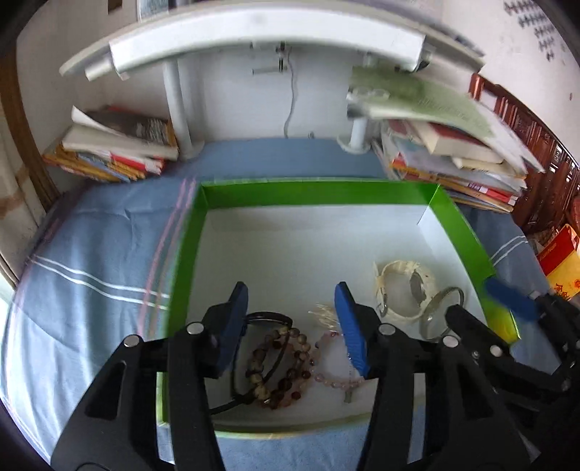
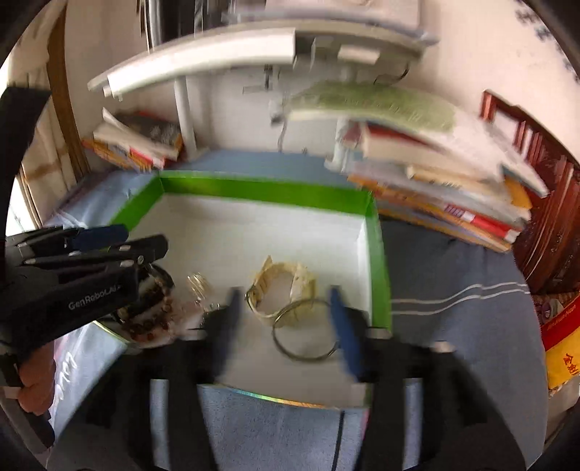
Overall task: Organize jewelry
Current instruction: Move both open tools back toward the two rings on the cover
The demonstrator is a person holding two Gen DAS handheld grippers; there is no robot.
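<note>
A green-walled box (image 1: 203, 232) with a white floor sits on a blue cloth and holds the jewelry. A brown bead bracelet (image 1: 277, 366) and a pink bead bracelet (image 1: 326, 376) lie between the fingers of my open, empty left gripper (image 1: 291, 320), with a black cord beside them. A cream watch (image 1: 402, 290) and a metal bangle (image 1: 440, 311) lie at the right. In the right wrist view my right gripper (image 2: 286, 320) is open above the bangle (image 2: 304, 331) and watch (image 2: 282, 286), holding nothing. The box wall (image 2: 378, 253) stands to its right.
Book stacks stand at the back left (image 1: 112, 145) and back right (image 1: 453, 145) under a white shelf (image 1: 253, 32). Red and yellow packaging (image 2: 562, 340) lies at the far right. A wooden chair (image 2: 543, 174) stands behind the right books.
</note>
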